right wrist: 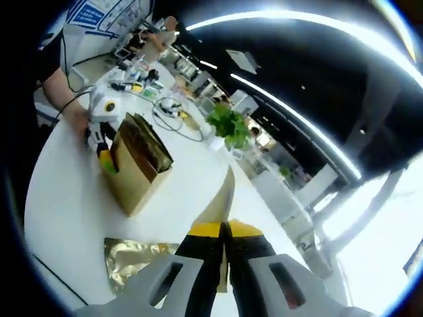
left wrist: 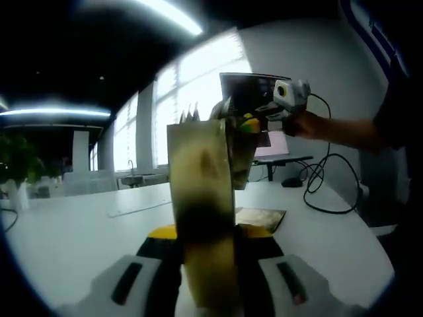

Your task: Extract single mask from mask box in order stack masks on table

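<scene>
L tongs (left wrist: 210, 254) clamp mask box (left wrist: 201, 198); R tongs (right wrist: 221, 232) pinch gold mask (right wrist: 223, 195) — white bench (left wrist: 73, 231), windowed office.

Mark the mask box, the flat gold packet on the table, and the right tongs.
mask box (right wrist: 135, 173), right gripper view, its side wall
gold packet (right wrist: 129, 259), right gripper view, its middle
right tongs (right wrist: 223, 231), right gripper view, between the tips
</scene>
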{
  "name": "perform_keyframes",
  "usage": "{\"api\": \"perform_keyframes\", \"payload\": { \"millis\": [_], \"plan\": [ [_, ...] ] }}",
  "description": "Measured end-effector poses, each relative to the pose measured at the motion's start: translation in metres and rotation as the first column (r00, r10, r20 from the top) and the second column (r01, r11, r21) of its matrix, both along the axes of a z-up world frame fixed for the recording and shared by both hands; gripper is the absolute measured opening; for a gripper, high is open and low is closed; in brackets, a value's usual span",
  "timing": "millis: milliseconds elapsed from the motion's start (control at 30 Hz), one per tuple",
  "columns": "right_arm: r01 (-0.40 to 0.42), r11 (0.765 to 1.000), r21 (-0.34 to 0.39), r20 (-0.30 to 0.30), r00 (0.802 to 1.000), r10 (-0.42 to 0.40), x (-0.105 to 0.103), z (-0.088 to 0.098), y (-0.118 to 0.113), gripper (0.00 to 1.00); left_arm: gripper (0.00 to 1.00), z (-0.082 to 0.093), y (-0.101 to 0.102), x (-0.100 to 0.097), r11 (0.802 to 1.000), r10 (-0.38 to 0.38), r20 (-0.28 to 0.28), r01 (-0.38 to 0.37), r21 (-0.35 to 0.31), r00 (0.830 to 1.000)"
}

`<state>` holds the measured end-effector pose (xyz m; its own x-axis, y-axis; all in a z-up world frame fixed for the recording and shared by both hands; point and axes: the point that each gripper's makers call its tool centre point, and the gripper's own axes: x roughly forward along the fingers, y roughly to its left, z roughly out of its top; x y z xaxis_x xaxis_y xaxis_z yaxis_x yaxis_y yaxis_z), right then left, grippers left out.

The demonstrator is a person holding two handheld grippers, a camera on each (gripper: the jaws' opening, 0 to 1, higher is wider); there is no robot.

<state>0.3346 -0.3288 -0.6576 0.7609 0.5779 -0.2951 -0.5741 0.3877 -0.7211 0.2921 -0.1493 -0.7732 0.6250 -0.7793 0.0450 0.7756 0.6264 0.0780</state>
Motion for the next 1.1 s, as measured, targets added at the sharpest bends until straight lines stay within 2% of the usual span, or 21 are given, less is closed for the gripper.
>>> {"api": "perform_keyframes", "payload": {
  "millis": [100, 267, 367, 433, 567, 667, 733, 900, 967, 1000, 1100],
  "plan": [
    [-0.022, 0.999, -0.029, -0.032, 0.999, 0.021, 0.003, -0.012, 0.003, 0.0, 0.34, 0.0, -0.001, -0.001, 1.0, 0.0, 0.0, 0.0, 0.0, 1.0],
    [-0.022, 0.999, -0.04, -0.042, 0.999, 0.02, 0.011, -0.018, 0.002, 0.0, 0.34, 0.0, -0.001, -0.001, 1.0, -0.001, 0.0, 0.001, 0.0, 1.0],
    [-0.036, 0.996, -0.083, -0.04, 0.999, 0.032, 0.022, -0.026, -0.006, 0.0, 0.34, 0.0, -0.001, 0.0, 1.0, 0.0, 0.001, 0.0, 0.001, 1.0],
    [-0.042, 0.992, -0.118, -0.024, 0.999, 0.039, 0.025, -0.029, -0.007, 0.0, 0.34, 0.0, -0.001, 0.0, 1.0, 0.0, 0.001, 0.0, 0.002, 1.0],
    [-0.063, 0.985, -0.159, -0.033, 0.998, 0.059, 0.023, -0.042, -0.003, 0.0, 0.34, -0.001, 0.0, 0.001, 1.0, 0.0, 0.001, 0.0, 0.001, 1.0],
    [-0.08, 0.984, -0.161, -0.081, 0.994, 0.068, 0.014, -0.06, -0.002, 0.0, 0.34, 0.0, -0.001, 0.001, 1.0, 0.0, 0.001, 0.0, 0.002, 1.0],
    [-0.1, 0.987, -0.128, -0.103, 0.991, 0.087, 0.006, -0.063, 0.002, 0.0, 0.34, 0.0, 0.0, 0.001, 1.0, 0.0, 0.001, 0.0, 0.002, 1.0],
    [-0.131, 0.985, -0.116, -0.137, 0.984, 0.115, -0.012, -0.075, 0.005, 0.0, 0.34, 0.0, -0.001, 0.001, 1.0, -0.001, 0.001, 0.001, 0.002, 1.0],
    [-0.153, 0.983, -0.103, -0.173, 0.976, 0.134, -0.024, -0.083, 0.007, 0.0, 0.34, 0.0, -0.001, 0.001, 1.0, -0.001, 0.001, 0.001, 0.002, 1.0],
    [-0.17, 0.982, -0.088, -0.213, 0.966, 0.148, -0.034, -0.09, 0.01, 0.0, 0.34, 0.0, -0.001, 0.001, 1.0, -0.001, 0.001, 0.001, 0.002, 1.0],
    [-0.175, 0.982, -0.078, -0.238, 0.959, 0.152, -0.045, -0.099, 0.014, 0.0, 0.34, 0.0, -0.001, 0.001, 1.0, -0.001, 0.0, 0.001, 0.002, 1.0]
  ]
}}
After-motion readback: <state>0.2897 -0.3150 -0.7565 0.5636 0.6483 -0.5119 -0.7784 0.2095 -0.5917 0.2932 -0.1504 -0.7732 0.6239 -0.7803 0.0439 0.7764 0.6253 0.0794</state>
